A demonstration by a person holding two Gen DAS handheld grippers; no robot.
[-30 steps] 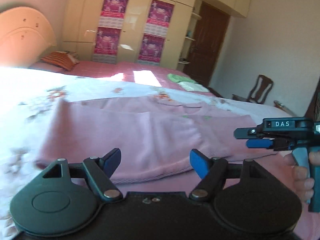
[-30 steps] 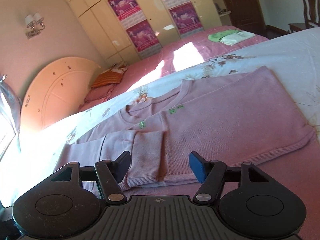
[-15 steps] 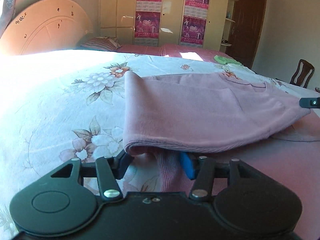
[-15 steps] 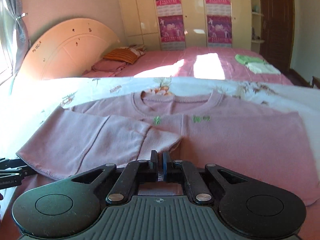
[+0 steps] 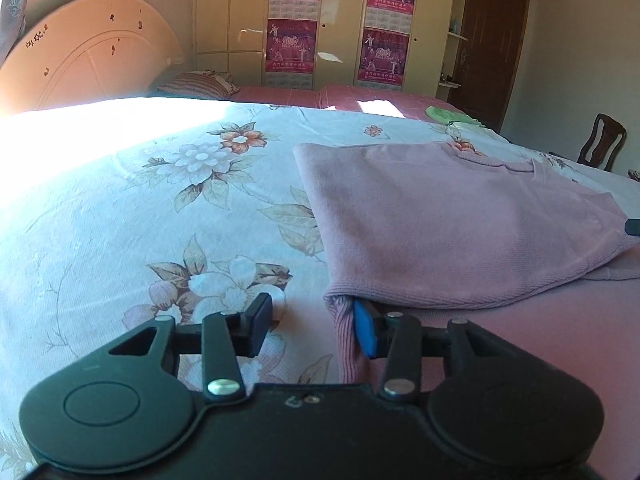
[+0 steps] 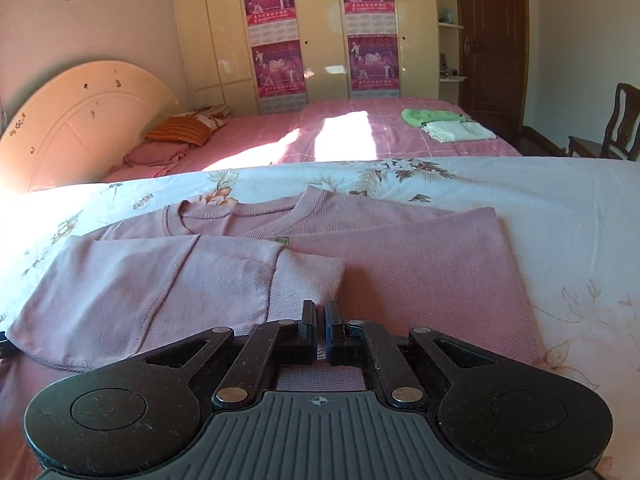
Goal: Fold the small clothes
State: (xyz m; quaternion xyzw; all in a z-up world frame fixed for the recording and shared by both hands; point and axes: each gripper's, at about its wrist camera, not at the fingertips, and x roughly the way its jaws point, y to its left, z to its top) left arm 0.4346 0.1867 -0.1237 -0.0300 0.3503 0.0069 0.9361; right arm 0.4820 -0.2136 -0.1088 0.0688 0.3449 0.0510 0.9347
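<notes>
A pink knit sweater (image 6: pixel 400 280) lies flat on the flowered sheet, neck away from me, with its left sleeve (image 6: pixel 160 280) folded across the chest. My right gripper (image 6: pixel 320 330) is shut on the near hem at the middle, and pink cloth shows between its pads. In the left wrist view the sweater (image 5: pixel 440 220) ends in a ribbed hem corner (image 5: pixel 346 340). That corner sits between the fingers of my left gripper (image 5: pixel 312 330), against the blue pad (image 5: pixel 364 332). The black finger (image 5: pixel 258 326) stands clear of the cloth while the jaws are closing.
The flowered sheet (image 5: pixel 160 200) spreads wide to the left. Behind it a pink bed (image 6: pixel 320 140) carries a green cloth (image 6: pixel 432 116), a white folded cloth (image 6: pixel 460 130) and a striped pillow (image 6: pixel 180 130). A wooden chair (image 6: pixel 624 120) stands at right, a wardrobe (image 6: pixel 320 32) behind.
My left gripper went to the sweater's left hem corner and its jaws narrowed around it. My right gripper closed from wide open onto the hem's middle.
</notes>
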